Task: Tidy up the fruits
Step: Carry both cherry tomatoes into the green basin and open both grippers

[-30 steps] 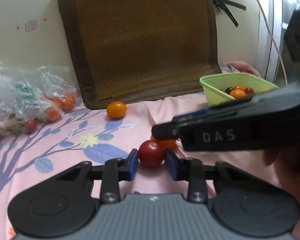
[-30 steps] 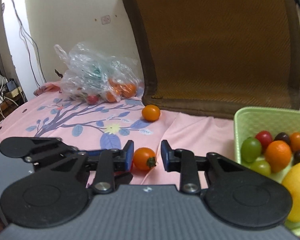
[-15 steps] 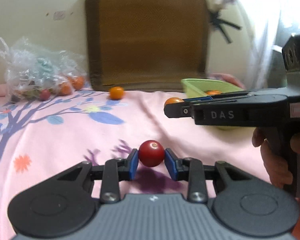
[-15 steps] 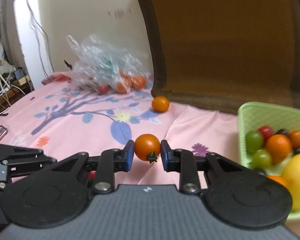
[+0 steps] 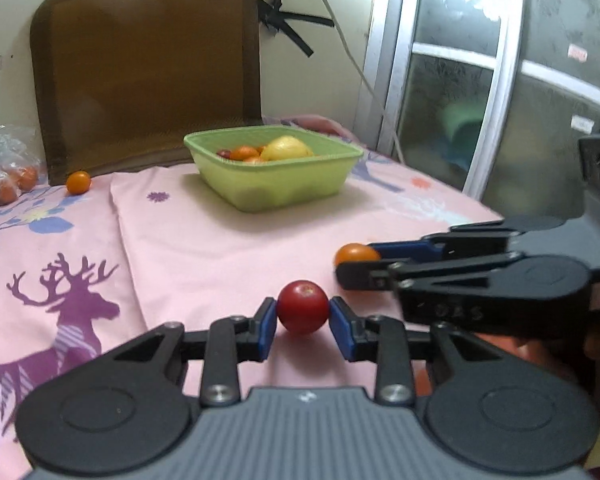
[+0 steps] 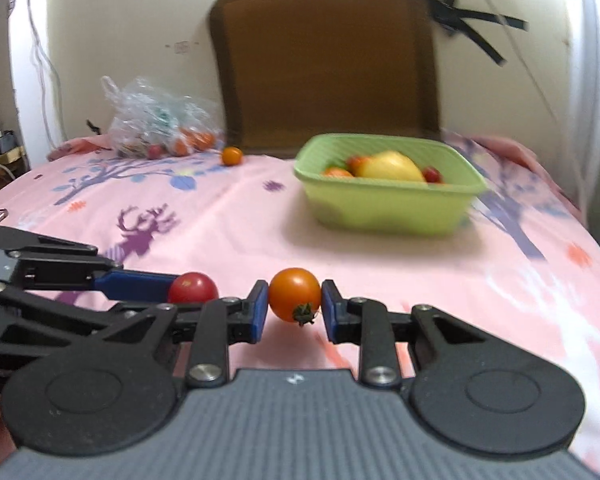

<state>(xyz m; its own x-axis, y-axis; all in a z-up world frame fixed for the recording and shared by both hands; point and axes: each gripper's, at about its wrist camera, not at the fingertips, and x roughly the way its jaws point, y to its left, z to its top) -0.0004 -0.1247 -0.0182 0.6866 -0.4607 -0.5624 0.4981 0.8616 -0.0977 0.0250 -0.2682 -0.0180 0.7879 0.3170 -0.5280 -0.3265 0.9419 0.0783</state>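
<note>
Now lifted clear of the pink bedsheet (image 5: 220,240) and swung toward the green basket (image 5: 276,188), with the left gripper (image 5: 302,325) fingers pinching a red cherry tomato (image 5: 302,306) and the right gripper (image 6: 294,312) fingers pinching an orange cherry tomato (image 6: 294,294), both apparently ready for dropping in.

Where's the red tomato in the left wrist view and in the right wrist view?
Left wrist view: the red tomato is bottom centre, pinched in the left hand-held gripper.
Right wrist view: the red tomato is lower left, beside the orange tomato.
Shared landmark: the green basket.
</note>
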